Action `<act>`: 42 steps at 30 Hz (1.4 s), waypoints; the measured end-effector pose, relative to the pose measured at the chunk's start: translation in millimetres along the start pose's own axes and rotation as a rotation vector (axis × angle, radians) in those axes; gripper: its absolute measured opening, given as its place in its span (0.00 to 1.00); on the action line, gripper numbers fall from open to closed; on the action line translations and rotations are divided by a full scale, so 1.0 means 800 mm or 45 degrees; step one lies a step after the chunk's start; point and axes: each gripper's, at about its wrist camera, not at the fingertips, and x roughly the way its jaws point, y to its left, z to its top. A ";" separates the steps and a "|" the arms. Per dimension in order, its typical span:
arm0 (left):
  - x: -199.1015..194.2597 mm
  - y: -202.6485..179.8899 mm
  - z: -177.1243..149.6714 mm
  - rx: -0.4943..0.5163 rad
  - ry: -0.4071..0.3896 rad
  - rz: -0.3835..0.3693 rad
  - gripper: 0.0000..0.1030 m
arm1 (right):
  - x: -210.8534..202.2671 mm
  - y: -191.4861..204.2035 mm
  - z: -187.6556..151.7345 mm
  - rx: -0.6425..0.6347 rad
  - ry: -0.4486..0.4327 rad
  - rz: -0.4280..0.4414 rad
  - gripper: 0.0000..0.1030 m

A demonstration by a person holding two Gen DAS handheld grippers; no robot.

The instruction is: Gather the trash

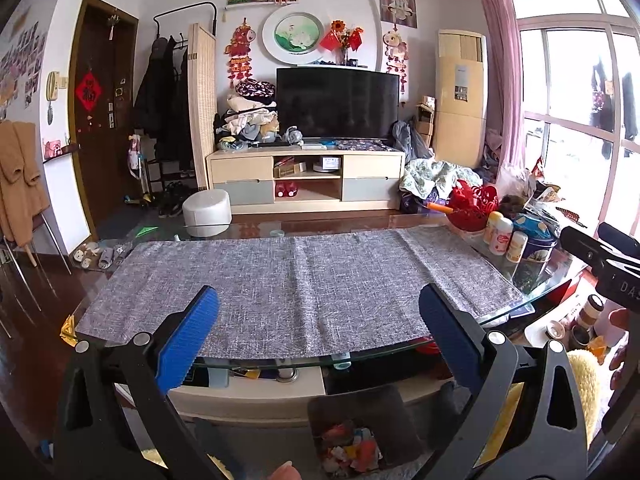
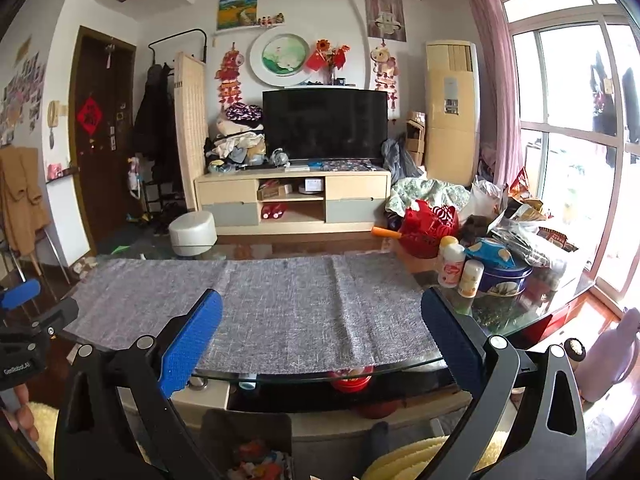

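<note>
Coarse grey woven cloth (image 1: pixel 296 280), glossy glass table (image 1: pixel 280 362) edge, ribbed blue pads (image 1: pixel 188 340), pale wood cabinet (image 1: pixel 304 176)

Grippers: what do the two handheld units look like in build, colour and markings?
Both the left gripper and right gripper have black angular linkage arms with silver pivot bolts and ribbed blue finger pads. White lettering marks each body; "GenRobot.AI" is readable on the left one.

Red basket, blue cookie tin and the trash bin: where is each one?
Red basket (image 2: pixel 428 224), right wrist view, on its front wall.
Blue cookie tin (image 2: pixel 505 278), right wrist view, on its side.
Trash bin (image 1: pixel 352 408), left wrist view, on its dark rear wall.
</note>
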 end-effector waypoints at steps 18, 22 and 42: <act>-0.001 0.005 -0.002 -0.017 -0.003 -0.012 0.92 | 0.004 0.004 -0.005 0.015 0.014 0.008 0.97; -0.001 0.005 -0.001 -0.019 -0.002 -0.010 0.92 | 0.005 0.006 -0.007 0.016 0.019 0.007 0.97; -0.003 0.005 0.002 -0.032 -0.001 -0.003 0.92 | 0.012 0.014 -0.009 0.008 0.033 0.014 0.97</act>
